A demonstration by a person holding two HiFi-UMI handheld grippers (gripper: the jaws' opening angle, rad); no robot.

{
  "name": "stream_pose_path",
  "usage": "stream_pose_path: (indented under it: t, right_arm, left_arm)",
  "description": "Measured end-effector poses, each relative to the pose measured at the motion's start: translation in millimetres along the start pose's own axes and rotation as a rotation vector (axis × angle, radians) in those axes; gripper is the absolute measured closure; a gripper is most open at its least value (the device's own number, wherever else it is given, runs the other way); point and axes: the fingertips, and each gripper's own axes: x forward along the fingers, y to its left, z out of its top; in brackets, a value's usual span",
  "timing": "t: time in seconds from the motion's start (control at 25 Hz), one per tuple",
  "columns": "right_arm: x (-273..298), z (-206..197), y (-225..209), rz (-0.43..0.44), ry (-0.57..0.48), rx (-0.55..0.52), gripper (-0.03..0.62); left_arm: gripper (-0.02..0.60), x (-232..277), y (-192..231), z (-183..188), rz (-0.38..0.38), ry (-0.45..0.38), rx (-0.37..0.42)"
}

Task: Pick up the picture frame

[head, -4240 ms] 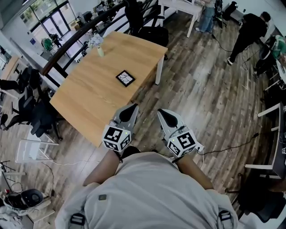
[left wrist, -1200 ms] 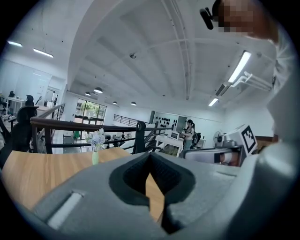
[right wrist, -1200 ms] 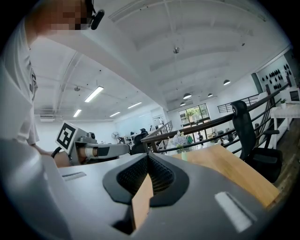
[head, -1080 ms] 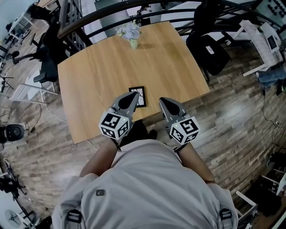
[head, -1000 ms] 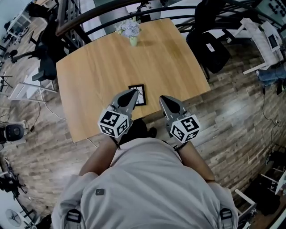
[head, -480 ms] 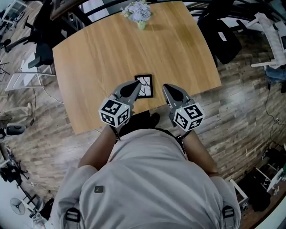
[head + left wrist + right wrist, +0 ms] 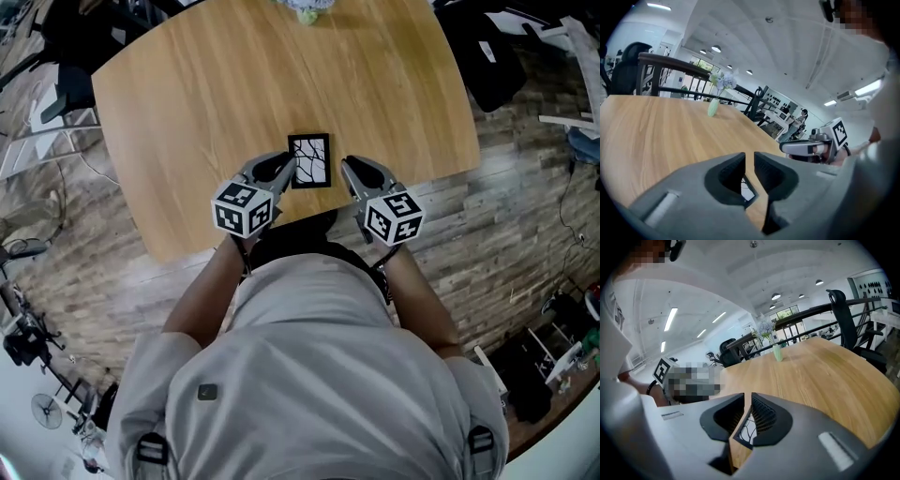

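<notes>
picture frame (image 7: 309, 160): light, stiff, probably fragile; grip side edges. left gripper (image 7: 283, 165), right gripper (image 7: 350, 169): jaws just opening, slightly apart, empty.

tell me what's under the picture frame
The picture frame lies flat on the wooden table, near the edge closest to the person. Bare wood shows beside it. Whatever might sit directly beneath is covered by the frame itself.
</notes>
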Motion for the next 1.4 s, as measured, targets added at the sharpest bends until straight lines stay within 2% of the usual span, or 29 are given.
stream_pose_path:
  t: [0.28, 0.88, 1.16, 1.32, 1.4]
  right_arm:
    - [38, -45, -26, -0.006, 0.134, 0.053, 0.512]
    - [92, -111, -59, -0.022, 0.292, 0.118, 0.485]
    - [100, -128, -62, -0.031, 0.337, 0.132, 0.474]
    - [104, -131, -62, -0.029, 0.343, 0.137, 0.468]
    - [106, -133, -61, -0.027, 0.351, 0.136, 0.465]
  left_arm:
    - [0.491, 32, 37, -41, 0.005, 0.120, -0.081]
    - [0.458, 71, 81, -117, 0.062, 0.294, -0.202]
    - [0.455, 81, 78, -133, 0.056, 0.328, -0.223]
    - [0.453, 84, 80, -134, 0.085, 0.335, -0.172]
    - [0.453, 87, 81, -136, 0.091, 0.336, -0.180]
